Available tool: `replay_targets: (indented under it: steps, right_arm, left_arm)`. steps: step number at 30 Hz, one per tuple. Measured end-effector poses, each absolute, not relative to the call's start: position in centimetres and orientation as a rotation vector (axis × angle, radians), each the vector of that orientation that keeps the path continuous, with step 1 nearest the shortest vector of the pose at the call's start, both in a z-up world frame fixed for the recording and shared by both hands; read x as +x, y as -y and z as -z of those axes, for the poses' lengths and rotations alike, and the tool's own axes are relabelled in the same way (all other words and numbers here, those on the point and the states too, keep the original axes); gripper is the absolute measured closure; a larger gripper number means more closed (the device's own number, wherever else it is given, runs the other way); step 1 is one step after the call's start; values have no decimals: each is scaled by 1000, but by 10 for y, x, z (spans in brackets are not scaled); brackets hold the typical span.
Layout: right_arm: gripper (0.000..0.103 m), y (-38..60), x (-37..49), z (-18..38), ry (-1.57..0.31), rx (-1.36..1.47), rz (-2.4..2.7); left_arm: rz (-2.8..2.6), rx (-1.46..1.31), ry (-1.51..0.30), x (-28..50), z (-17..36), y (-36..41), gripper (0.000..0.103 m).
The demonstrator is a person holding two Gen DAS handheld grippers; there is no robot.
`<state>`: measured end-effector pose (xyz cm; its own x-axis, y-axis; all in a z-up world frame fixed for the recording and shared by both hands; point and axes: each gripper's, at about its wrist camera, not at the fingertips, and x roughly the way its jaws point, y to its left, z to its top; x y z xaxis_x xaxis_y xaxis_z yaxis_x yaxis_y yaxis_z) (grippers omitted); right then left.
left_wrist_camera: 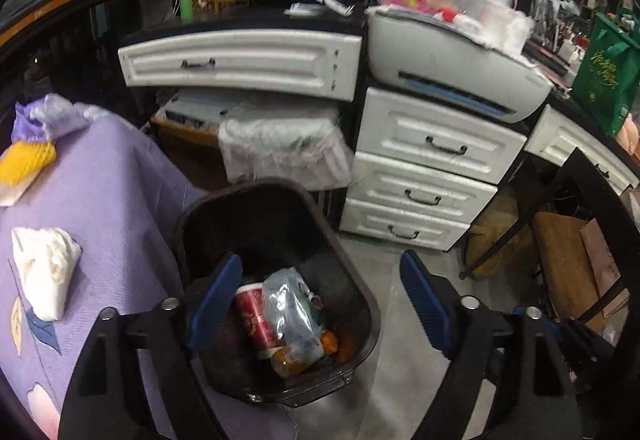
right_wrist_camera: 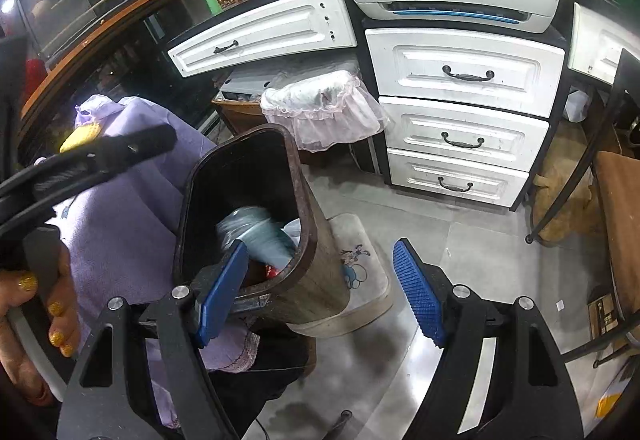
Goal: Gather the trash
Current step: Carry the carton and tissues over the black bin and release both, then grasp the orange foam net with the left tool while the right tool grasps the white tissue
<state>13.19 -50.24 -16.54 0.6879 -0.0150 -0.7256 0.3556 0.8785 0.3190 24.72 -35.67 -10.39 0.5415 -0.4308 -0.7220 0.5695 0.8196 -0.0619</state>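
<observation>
Cluttered white drawers (left_wrist_camera: 440,143) and a printer (left_wrist_camera: 452,71) are filling the background, with a purple cloth (left_wrist_camera: 112,199) spreading to the left of your fingers and grey floor showing to their right.

You are holding the left gripper (left_wrist_camera: 320,304) released, its blue pads wide apart with nothing pressed between them. The bin (left_wrist_camera: 280,199) is sitting directly under and between those pads, and a crinkly bag (left_wrist_camera: 292,304) is lying inside it against a red cup (left_wrist_camera: 256,316). In the right wrist view the bag is showing only as a blur, so it may be dropping or settling; I cannot tell which. Your right gripper (right_wrist_camera: 320,292) is also standing released and empty, its left pad just over the bin's near rim.

Trash waiting on the cloth, well left of your left pad, is looking like this: a white wad (left_wrist_camera: 44,268), crumpled and probably tissue, and a yellow net (left_wrist_camera: 24,159) farther off. Both are likely feather-light, soft and squashy, neither fragile nor slippery. Pinch the wad across its bulging middle, closing deep so you are not catching only a loose corner or the cloth beneath.
</observation>
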Motion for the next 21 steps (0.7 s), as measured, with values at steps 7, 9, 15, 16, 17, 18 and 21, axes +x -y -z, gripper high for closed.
replay_targets:
  steps: [7, 9, 15, 16, 17, 18, 21]
  right_arm:
    - [27, 498, 132, 156, -767, 470, 197]
    - [25, 494, 133, 153, -759, 469, 188]
    - [22, 476, 134, 138, -734, 446, 146]
    - [22, 472, 136, 134, -730, 440, 137]
    - [20, 468, 136, 131, -725, 436, 126]
    - [20, 465, 137, 129, -722, 434, 117]
    - [18, 446, 140, 117, -705, 414, 70]
  left_arm:
    - [596, 157, -713, 232, 80, 339, 14]
    - [597, 133, -701, 228, 73, 330, 13]
    - [565, 113, -637, 216, 53, 300, 10]
    - [558, 111, -629, 215, 51, 295, 9]
    - [549, 106, -619, 214, 47, 288, 8]
    - [541, 100, -610, 213, 44, 281, 6]
    - [526, 102, -589, 208, 39, 261, 6]
